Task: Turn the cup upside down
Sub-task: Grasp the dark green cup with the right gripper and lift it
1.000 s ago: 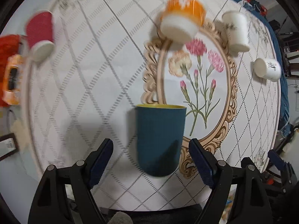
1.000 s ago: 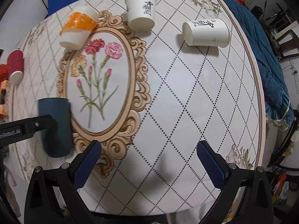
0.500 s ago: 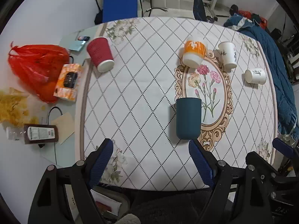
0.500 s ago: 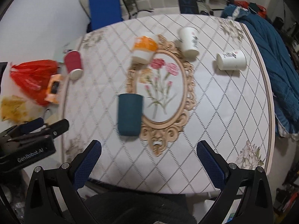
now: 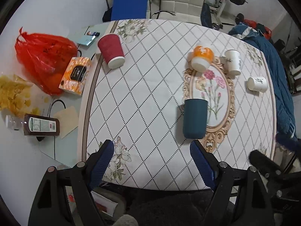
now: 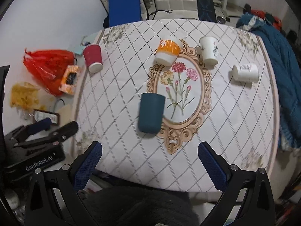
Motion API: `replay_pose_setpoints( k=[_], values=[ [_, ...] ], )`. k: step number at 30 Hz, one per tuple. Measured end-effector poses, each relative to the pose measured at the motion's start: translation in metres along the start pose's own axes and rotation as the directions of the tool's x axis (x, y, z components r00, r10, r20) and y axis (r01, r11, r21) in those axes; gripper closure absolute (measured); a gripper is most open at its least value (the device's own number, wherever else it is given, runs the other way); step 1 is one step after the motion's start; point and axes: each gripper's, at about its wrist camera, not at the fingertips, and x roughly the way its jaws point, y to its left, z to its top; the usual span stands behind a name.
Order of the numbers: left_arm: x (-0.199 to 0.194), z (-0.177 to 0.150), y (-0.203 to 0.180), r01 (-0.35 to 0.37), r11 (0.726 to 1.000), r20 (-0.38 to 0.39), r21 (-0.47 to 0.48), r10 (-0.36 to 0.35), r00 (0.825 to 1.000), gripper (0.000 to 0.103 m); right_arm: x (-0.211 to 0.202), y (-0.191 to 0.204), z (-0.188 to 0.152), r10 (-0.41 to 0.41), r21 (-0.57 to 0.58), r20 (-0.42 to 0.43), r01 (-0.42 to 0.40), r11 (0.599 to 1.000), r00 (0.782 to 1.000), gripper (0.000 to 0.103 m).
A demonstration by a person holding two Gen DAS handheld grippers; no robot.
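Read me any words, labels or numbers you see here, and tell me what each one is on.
"GenRobot.AI": white lettering on the left gripper body, right wrist view.
Bottle label: too small.
Orange box: dark label blurred.
White cups: black brush marks, unreadable.

Both grippers, the left gripper point(image 5: 152, 160) and the right gripper point(image 6: 149, 160), have pulled back from the teal cup point(image 5: 194, 118), now standing free, with more of the table point(image 5: 150, 86) in view.

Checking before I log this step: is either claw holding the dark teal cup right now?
No. The dark teal cup stands alone on the table, and both the left claw and the right claw are open and empty.
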Motion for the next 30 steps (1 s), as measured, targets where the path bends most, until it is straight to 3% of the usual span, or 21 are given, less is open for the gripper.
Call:
replay_pose_setpoints(
  k=[2, 5, 7, 9, 11, 12, 14, 15, 16, 17, 20, 21, 24, 30],
  values=[
    [0.014, 0.002, 0.006, -0.027, 1.0, -0.003, -0.005, 0.027, 1.0, 0.008, 0.008, 0.006, 0.009, -0.074, -0.102, -0.007, 0.073, 0.992, 0.997, 0.0],
    [0.039, 0.004, 0.015, -0.086, 0.996, 0.015, -0.008, 0.087, 0.996, 0.008, 0.028, 0.024, 0.018, -0.211, -0.357, 0.041, 0.212, 0.91, 0.977, 0.0],
    [0.058, 0.005, 0.02, -0.115, 0.993, 0.024, -0.013, 0.115, 0.993, 0.008, 0.051, 0.043, 0.015, -0.313, -0.586, 0.092, 0.305, 0.75, 0.945, 0.0],
    [0.081, 0.005, 0.024, -0.136, 0.991, 0.008, -0.014, 0.136, 0.991, 0.008, 0.08, 0.061, 0.003, -0.398, -0.788, 0.167, 0.365, 0.495, 0.902, 0.0],
    [0.099, 0.005, 0.028, -0.153, 0.988, -0.017, -0.015, 0.152, 0.988, 0.008, 0.104, 0.072, -0.011, -0.432, -0.894, 0.229, 0.364, 0.261, 0.872, 0.0],
    [0.112, 0.005, 0.03, -0.153, 0.988, -0.034, -0.016, 0.153, 0.988, 0.008, 0.121, 0.076, -0.024, -0.438, -0.935, 0.276, 0.345, 0.083, 0.855, 0.0],
    [0.126, 0.004, 0.032, -0.156, 0.988, -0.061, -0.025, 0.154, 0.986, 0.008, 0.144, 0.079, -0.042, -0.438, -0.944, 0.33, 0.291, -0.156, 0.836, 0.0],
    [0.135, 0.002, 0.034, -0.154, 0.988, -0.075, -0.031, 0.151, 0.986, 0.008, 0.157, 0.076, -0.055, -0.43, -0.922, 0.357, 0.24, -0.303, 0.829, 0.0],
    [0.139, 0.001, 0.035, -0.155, 0.987, -0.084, -0.035, 0.152, 0.985, 0.008, 0.166, 0.074, -0.065, -0.414, -0.89, 0.374, 0.196, -0.412, 0.83, 0.003],
    [0.145, 0.001, 0.036, -0.152, 0.987, -0.095, -0.043, 0.147, 0.985, 0.008, 0.173, 0.072, -0.071, -0.404, -0.862, 0.38, 0.16, -0.481, 0.832, 0.005],
    [0.155, -0.002, 0.042, -0.143, 0.988, -0.114, -0.062, 0.135, 0.984, 0.007, 0.194, 0.055, -0.093, -0.345, -0.673, 0.426, 0.038, -0.739, 0.836, 0.005],
    [0.159, -0.003, 0.044, -0.14, 0.988, -0.122, -0.068, 0.131, 0.984, 0.007, 0.199, 0.05, -0.097, -0.327, -0.606, 0.44, 0.008, -0.796, 0.836, 0.005],
    [0.167, -0.005, 0.049, -0.136, 0.988, -0.136, -0.08, 0.124, 0.983, 0.007, 0.214, 0.039, -0.101, -0.277, -0.443, 0.465, -0.05, -0.895, 0.841, 0.005],
    [0.18, -0.008, 0.06, -0.135, 0.985, -0.162, -0.104, 0.117, 0.98, 0.007, 0.239, 0.033, -0.1, -0.228, -0.262, 0.467, -0.113, -0.959, 0.854, 0.005]
  ],
)
